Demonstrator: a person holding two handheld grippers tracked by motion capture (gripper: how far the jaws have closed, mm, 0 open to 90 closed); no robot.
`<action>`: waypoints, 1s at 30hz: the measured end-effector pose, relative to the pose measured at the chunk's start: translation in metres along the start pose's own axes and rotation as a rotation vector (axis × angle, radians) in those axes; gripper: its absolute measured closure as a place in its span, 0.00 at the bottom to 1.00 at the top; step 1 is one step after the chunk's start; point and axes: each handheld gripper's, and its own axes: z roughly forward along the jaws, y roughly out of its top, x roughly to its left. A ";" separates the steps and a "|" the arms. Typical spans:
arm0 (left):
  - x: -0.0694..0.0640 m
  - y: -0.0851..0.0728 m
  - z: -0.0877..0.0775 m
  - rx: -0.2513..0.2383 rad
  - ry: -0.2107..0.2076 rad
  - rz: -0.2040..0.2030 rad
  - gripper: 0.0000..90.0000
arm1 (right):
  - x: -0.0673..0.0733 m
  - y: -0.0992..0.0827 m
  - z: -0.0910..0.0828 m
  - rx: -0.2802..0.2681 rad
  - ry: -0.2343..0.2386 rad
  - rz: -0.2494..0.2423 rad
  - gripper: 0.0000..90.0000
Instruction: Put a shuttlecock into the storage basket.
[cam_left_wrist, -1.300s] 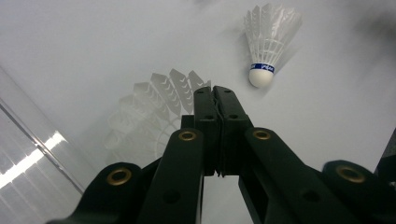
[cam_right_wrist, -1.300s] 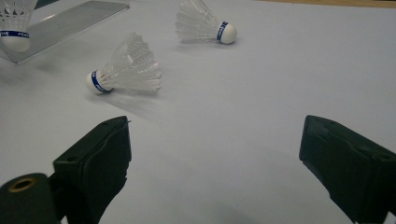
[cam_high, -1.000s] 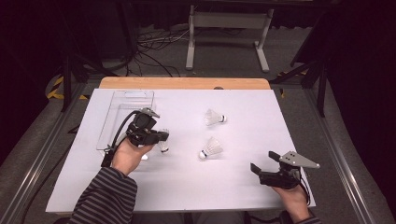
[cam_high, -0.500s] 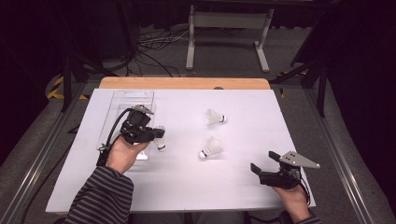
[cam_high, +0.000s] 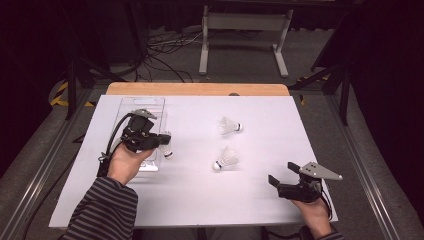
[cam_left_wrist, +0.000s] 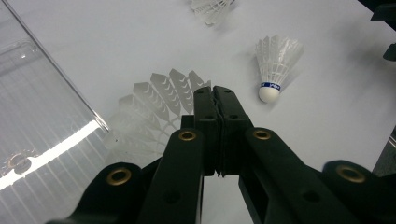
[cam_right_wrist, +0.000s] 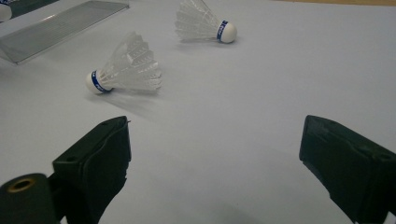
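L gripper (cam_high: 159, 141) sits at the left of the white surface (cam_high: 200, 200), over the edge of a clear plastic tray (cam_high: 145, 102) that lies flat near the far-left corner. Its jaws are closed tight, pads nearly together, on the feather skirt of a shuttlecock (cam_high: 166, 149); in the left gripper view the feathers (cam_left_wrist: 154, 98) fan out behind and left of the pinched jaws, and the cork end pokes out toward mid-surface in the high view. Whether the shuttlecock rests on the surface or is lifted: can't tell. Tray edge (cam_left_wrist: 56, 70) runs just beside the held feathers. Two more shuttlecocks lie on their sides near the centre, well apart from the L gripper: the far one (cam_high: 229, 126) w/ cork pointing right, the near one (cam_high: 226, 159) w/ cork pointing toward the person's side & left; both have a blue band at the cork. R gripper (cam_high: 281, 174) rests at the near-right part of the surface, held in the person's hand, grey plate on top; its jaws stand wide open w/ nothing between them, aimed toward the near shuttlecock (cam_right_wrist: 123, 70), w/ a clear gap of bare surface between them.
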 end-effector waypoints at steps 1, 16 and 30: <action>0.000 -0.001 -0.001 -0.002 -0.001 -0.008 0.99 | 0.000 0.000 0.000 0.000 0.000 0.000 0.11; 0.008 -0.004 -0.011 -0.025 0.028 -0.018 0.99 | 0.000 0.000 0.000 0.000 0.001 0.002 0.11; 0.019 -0.012 -0.027 -0.065 0.049 -0.054 0.99 | 0.000 0.000 0.000 0.000 0.000 0.000 0.11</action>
